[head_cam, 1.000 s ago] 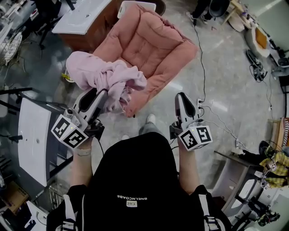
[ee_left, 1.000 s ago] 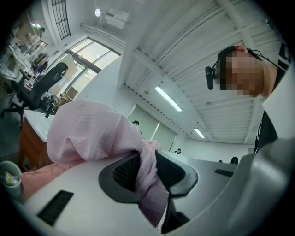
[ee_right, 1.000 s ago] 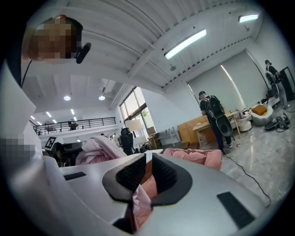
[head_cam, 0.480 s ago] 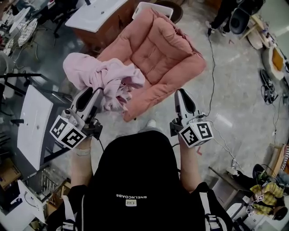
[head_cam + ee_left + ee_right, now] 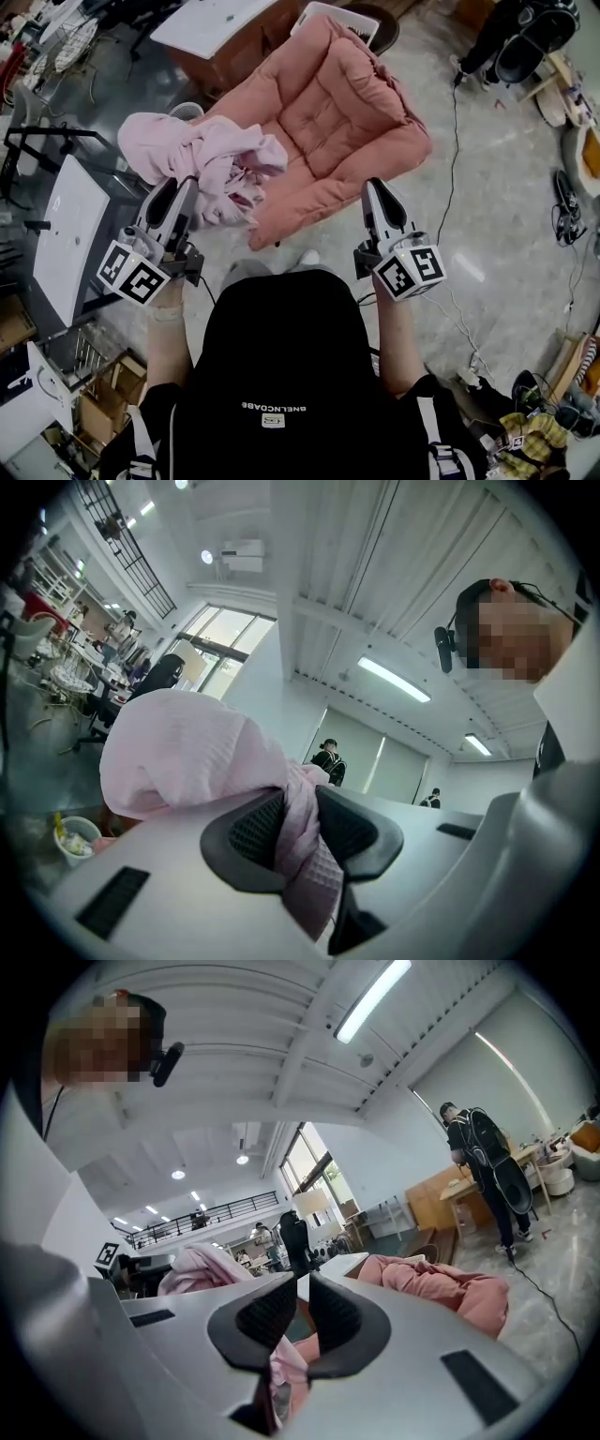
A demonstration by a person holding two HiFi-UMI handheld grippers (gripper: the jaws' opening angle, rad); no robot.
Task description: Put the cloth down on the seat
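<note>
A crumpled pale pink cloth (image 5: 202, 155) hangs bunched from my left gripper (image 5: 178, 186), which is shut on a twisted strand of it. In the left gripper view the cloth (image 5: 178, 752) fills the space in front of the jaws and blocks most of what lies ahead. The seat (image 5: 347, 103) is a salmon-pink padded chair straight in front, and the cloth is held in the air over its near left corner. My right gripper (image 5: 377, 187) is held level near the seat's front right edge, jaws together with nothing between them. The seat (image 5: 450, 1293) shows just past its tips.
A white table (image 5: 66, 234) stands close on the left. A white-topped wooden desk (image 5: 220, 19) is behind the seat. A black cable (image 5: 452, 141) runs over the floor at right. A person (image 5: 483, 1166) stands farther off by a wooden table. Cardboard boxes (image 5: 94, 412) lie lower left.
The seat has shifted right and sits more squarely ahead between the grippers. The left gripper has swung a little left with the cloth still held. The right gripper stays shut and empty.
</note>
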